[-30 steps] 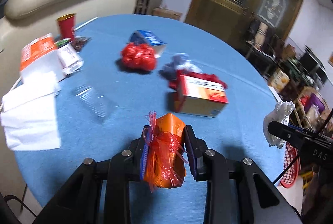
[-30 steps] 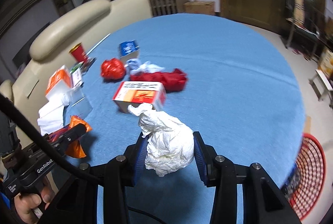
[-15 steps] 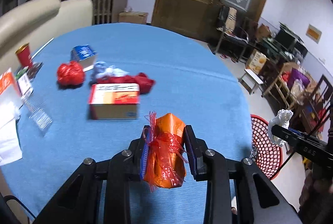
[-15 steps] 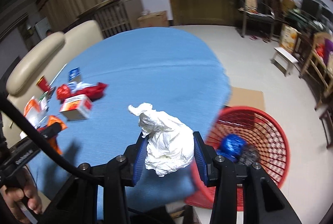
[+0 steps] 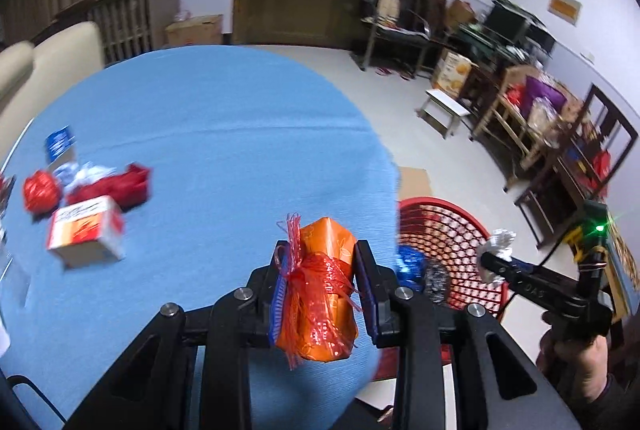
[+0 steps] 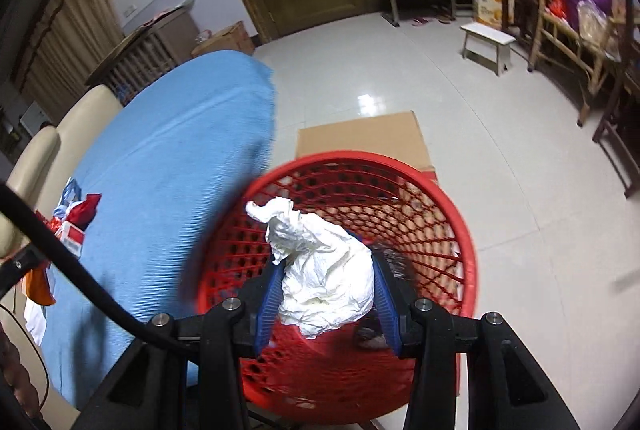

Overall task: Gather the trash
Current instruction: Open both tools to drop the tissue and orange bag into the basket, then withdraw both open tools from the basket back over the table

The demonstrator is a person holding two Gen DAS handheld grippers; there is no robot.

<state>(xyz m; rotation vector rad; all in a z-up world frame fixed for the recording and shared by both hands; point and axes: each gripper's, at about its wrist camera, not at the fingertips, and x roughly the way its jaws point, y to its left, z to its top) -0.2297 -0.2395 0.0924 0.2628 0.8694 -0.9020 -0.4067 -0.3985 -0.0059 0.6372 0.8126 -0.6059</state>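
My left gripper [image 5: 322, 280] is shut on an orange wrapped packet [image 5: 320, 294] tied with red mesh ribbon, held above the blue table's [image 5: 200, 134] near right edge. My right gripper [image 6: 326, 284] is shut on a crumpled white paper wad [image 6: 324, 270], held directly over the red mesh trash basket [image 6: 464, 230] on the floor. The basket also shows in the left wrist view [image 5: 448, 226], with a blue item [image 5: 410, 262] and a dark item inside. The right gripper with its wad shows there too [image 5: 496, 254].
On the table's left lie an orange-and-white box [image 5: 84, 230], a red bag [image 5: 108, 186], a red crumpled ball [image 5: 40, 190] and a blue box [image 5: 60, 140]. Flat cardboard [image 6: 360, 138] lies on the floor beyond the basket. A small stool [image 6: 486, 42] and chairs stand further off.
Both grippers have swung right, away from the table's clutter. The right gripper with the paper wad has moved from over the table edge to directly above the red basket.
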